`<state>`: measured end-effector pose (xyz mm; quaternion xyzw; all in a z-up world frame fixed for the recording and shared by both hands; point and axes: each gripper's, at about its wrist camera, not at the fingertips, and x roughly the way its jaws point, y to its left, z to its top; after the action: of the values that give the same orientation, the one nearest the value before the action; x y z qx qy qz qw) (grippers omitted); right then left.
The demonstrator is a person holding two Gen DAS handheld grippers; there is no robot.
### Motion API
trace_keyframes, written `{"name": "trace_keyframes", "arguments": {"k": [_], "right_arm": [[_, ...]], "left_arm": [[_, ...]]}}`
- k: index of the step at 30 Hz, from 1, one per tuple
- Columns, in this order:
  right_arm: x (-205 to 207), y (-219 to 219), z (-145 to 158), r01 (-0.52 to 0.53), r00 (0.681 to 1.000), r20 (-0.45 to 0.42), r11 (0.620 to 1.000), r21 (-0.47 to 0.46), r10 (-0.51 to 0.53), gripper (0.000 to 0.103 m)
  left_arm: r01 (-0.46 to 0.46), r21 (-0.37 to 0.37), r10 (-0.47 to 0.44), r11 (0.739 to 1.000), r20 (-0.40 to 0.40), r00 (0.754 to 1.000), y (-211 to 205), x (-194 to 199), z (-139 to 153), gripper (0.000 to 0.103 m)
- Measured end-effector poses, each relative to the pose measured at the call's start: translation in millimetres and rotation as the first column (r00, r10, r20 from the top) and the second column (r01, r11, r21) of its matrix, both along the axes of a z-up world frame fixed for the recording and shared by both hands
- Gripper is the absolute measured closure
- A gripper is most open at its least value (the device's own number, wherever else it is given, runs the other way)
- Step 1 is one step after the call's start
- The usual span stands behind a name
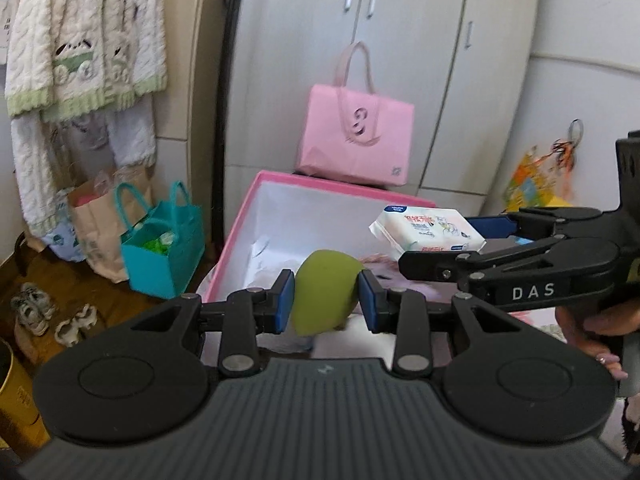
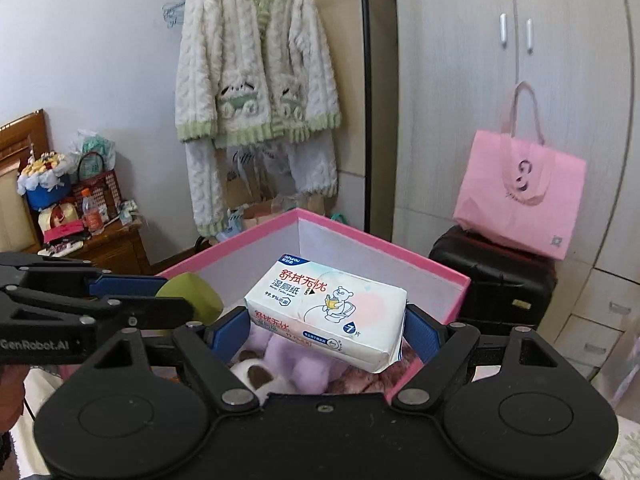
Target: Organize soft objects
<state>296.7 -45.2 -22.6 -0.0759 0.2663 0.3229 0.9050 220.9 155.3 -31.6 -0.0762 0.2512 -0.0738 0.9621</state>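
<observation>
My left gripper is shut on a green egg-shaped sponge, held just in front of the pink box. In the right wrist view the same sponge shows at the left, above the box's near corner. My right gripper is shut on a white pack of wet wipes, carried over the open pink box. In the left wrist view that pack hangs over the box's right side. Purple and pink plush toys lie inside the box under the pack.
A pink tote bag rests on a black suitcase by the wardrobe. A fluffy cardigan hangs on the wall. On the floor stand a teal bag and a paper bag, with shoes nearby. A wooden cabinet holds clutter.
</observation>
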Motion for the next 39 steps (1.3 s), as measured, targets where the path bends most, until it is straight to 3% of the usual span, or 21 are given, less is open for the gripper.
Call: {"name": "trace_keyframes", "arguments": {"k": [5,9,16,25,39], "right_arm": [[8.0,14.7,-12.5,-0.047,0.999,-0.02,0.998,-0.049,0.046,0.015],[6.1,13.7,-17.8,-0.027,1.0,-0.007,0.997,-0.069,0.026,0.014],[-14.7,-10.7,-4.3,-0.012,1.0,0.025,1.0,0.017,0.012,0.012],[-71.5,-49.2,3.4,-0.021,0.999,0.033,0.989,0.148,0.016,0.012],[-135.5,-77.5,18.4,0.083,0.99,0.103,0.989,0.124,-0.096,0.012]], "left_arm": [[-0.013,0.018,0.014,1.0,-0.022,1.0,-0.1,7.1,-5.7,0.065],[-0.03,0.039,0.03,0.999,-0.022,0.999,-2.1,9.9,-7.8,0.053],[-0.024,-0.023,0.024,0.999,-0.025,0.999,1.3,-8.8,-5.4,0.039],[0.006,0.009,-0.006,1.0,0.018,1.0,-11.7,-46.0,11.6,0.029],[0.028,0.031,-0.031,0.999,0.094,0.995,-29.7,-95.4,27.2,0.013]]}}
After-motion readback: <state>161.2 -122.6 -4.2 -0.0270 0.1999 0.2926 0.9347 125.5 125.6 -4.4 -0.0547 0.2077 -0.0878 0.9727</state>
